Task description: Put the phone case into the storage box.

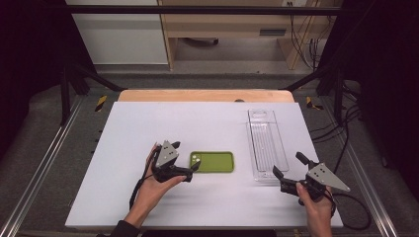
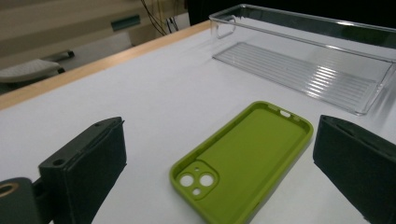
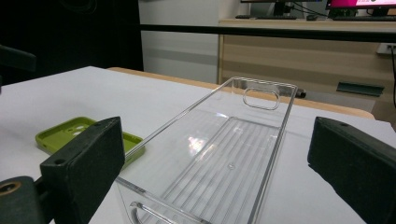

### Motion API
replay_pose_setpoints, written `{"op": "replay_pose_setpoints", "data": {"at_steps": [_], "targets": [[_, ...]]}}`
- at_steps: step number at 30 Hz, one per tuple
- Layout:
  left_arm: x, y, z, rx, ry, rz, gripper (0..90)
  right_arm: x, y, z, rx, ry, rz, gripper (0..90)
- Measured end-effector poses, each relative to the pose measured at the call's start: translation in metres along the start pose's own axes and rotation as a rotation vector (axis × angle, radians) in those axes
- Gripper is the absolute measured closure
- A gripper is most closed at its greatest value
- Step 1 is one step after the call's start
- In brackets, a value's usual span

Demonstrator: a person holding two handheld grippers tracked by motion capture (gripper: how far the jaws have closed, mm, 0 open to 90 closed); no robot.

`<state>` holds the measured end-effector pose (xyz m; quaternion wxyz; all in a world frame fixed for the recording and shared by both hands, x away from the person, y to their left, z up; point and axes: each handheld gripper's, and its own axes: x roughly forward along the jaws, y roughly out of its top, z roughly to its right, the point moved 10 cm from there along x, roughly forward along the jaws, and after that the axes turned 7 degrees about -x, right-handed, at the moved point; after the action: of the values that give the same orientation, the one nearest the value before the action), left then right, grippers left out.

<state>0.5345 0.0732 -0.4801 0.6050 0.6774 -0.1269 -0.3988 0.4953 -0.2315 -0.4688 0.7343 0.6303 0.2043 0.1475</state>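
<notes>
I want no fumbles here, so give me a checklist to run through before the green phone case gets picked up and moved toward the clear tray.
1. Left claw open: ok.
2. Green phone case lying flat between the left claw's jaws, untouched: ok.
3. Right claw open, holding nothing: ok.
4. Clear tray empty: ok.
5. Tray upright on the white table, apart from the case: ok.
6. Whether the jaws would seat squarely on the case's edges: cannot tell.
</notes>
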Motion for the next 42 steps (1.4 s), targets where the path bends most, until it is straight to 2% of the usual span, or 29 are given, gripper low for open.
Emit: {"op": "replay_pose_setpoints", "data": {"at_steps": [6, 7, 12, 17, 21, 23, 26, 28, 33, 36, 38, 42], "targets": [[0.012, -0.006, 0.008, 0.011, -0.015, -0.047, 3.0, -0.006, 0.002, 0.004, 0.005, -0.024, 0.015, 4.3], [0.015, -0.010, 0.011, 0.014, -0.022, -0.070, 3.5, -0.011, 0.003, 0.004, 0.003, -0.029, 0.018, 4.3], [0.024, -0.017, 0.013, 0.031, -0.032, -0.110, 4.8, -0.013, 0.002, 0.005, 0.000, -0.030, 0.014, 4.3], [0.031, -0.019, 0.011, 0.023, -0.026, -0.125, 7.4, -0.010, 0.000, 0.004, -0.025, -0.026, -0.006, 4.3], [0.038, -0.021, 0.008, 0.003, -0.019, -0.136, 11.4, -0.010, 0.000, 0.003, -0.025, -0.029, -0.008, 4.3], [0.040, -0.022, 0.008, 0.003, -0.020, -0.151, 17.4, -0.010, 0.000, 0.003, -0.022, -0.026, -0.006, 4.4], [0.042, -0.023, 0.008, 0.002, -0.014, -0.174, 31.2, -0.010, 0.000, 0.002, -0.024, -0.022, -0.009, 4.5], [0.042, -0.025, 0.008, -0.020, -0.010, -0.201, 42.3, -0.011, -0.001, 0.001, -0.024, -0.023, -0.012, 4.5], [0.041, -0.033, 0.010, -0.013, 0.000, -0.265, 68.3, -0.011, 0.000, 0.001, -0.023, -0.026, -0.006, 4.5], [0.040, -0.037, 0.009, -0.042, 0.013, -0.299, 80.4, -0.010, 0.000, 0.002, -0.022, -0.024, -0.004, 4.7], [0.038, -0.039, 0.009, -0.072, 0.013, -0.319, 86.0, -0.010, 0.000, 0.001, -0.021, -0.022, -0.004, 4.7], [0.037, -0.044, 0.009, -0.079, 0.019, -0.353, 90.0, -0.010, 0.000, 0.000, -0.026, -0.023, -0.005, 4.7]]}}
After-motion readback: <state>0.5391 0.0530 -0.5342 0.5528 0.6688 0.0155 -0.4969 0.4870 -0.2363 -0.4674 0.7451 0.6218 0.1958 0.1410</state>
